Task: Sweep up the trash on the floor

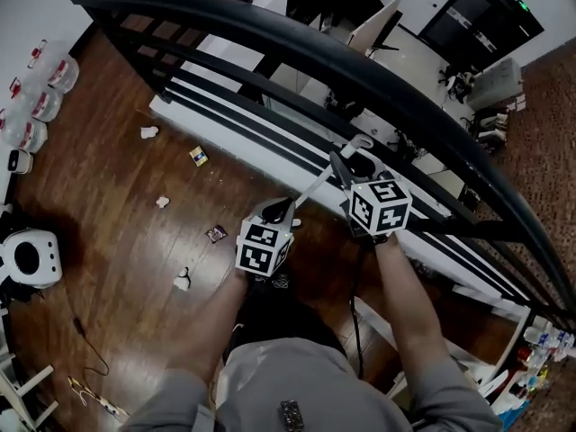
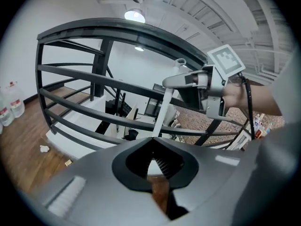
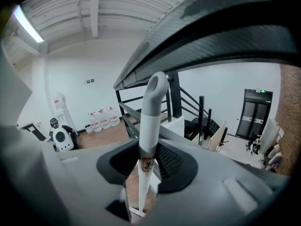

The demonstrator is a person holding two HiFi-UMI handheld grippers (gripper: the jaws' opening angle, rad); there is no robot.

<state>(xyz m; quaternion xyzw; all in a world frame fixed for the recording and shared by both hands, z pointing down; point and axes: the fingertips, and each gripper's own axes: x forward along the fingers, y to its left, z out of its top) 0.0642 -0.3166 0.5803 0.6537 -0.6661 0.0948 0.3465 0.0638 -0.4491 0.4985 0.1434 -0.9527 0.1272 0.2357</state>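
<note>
The wood floor (image 1: 117, 232) is dark brown and ends at a black railing (image 1: 297, 39), with water bottles (image 1: 40, 97) by the wall. Bits of trash (image 1: 183, 282) lie on the floor, well apart from both grippers. The right gripper (image 3: 146, 139) has its fingers narrow, pressed on a white handle (image 3: 151, 112). The left gripper (image 2: 153, 138) has its fingers tight together, and I see nothing between them. The handle goes up just past their tips. Only the head view shows most of the trash. Only the right gripper view shows the handle's bent top and a small red mark.
</note>
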